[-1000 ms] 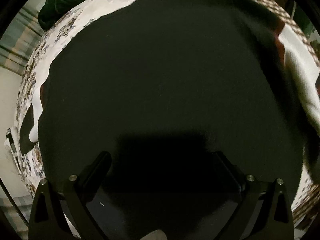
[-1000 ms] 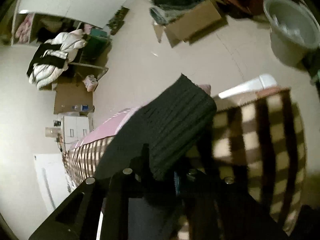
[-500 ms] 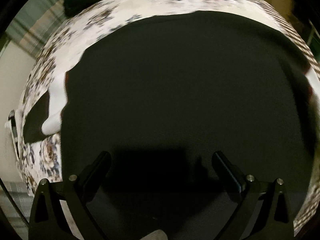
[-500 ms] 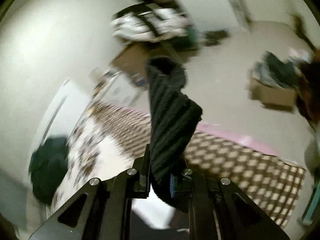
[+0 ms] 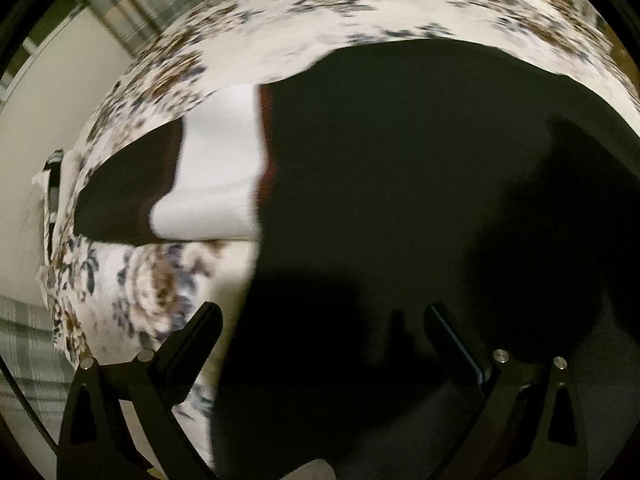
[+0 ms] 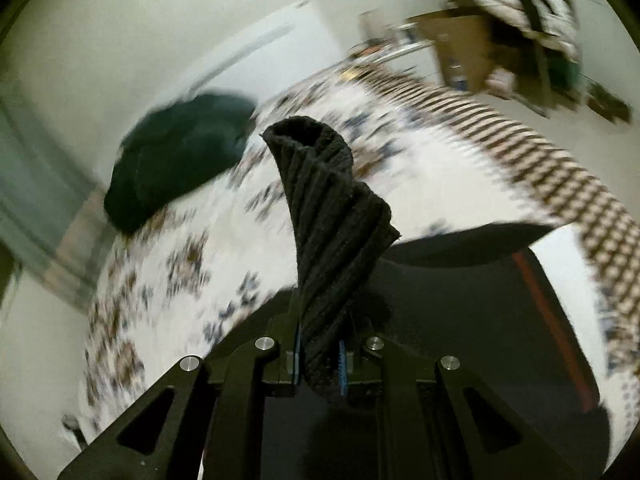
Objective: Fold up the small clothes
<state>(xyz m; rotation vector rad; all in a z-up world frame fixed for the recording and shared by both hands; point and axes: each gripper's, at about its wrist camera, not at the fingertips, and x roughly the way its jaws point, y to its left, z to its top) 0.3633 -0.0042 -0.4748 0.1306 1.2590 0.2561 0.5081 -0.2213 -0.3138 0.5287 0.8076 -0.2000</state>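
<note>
A black garment (image 5: 400, 168) lies spread flat on a floral bedspread (image 5: 280, 20). My left gripper (image 5: 320, 328) is open and empty, hovering just above the garment's near part. My right gripper (image 6: 320, 356) is shut on a black ribbed knit cuff (image 6: 332, 220) that stands up out of the jaws, twisted, above the same black garment (image 6: 460, 300). A red stripe (image 6: 552, 320) runs along the garment's right side. A white and dark sleeve (image 5: 212, 176) sticks out to the left in the left wrist view.
A dark green cushion (image 6: 176, 160) lies at the far end of the bed. A checked blanket (image 6: 560, 168) covers the bed's right side. A cardboard box (image 6: 464, 48) and piled clothes (image 6: 532, 8) stand on the floor beyond.
My right gripper has swung round with the ribbed cuff from facing the room to facing the bed. My left gripper has shifted so more bedspread and the white sleeve show on the left.
</note>
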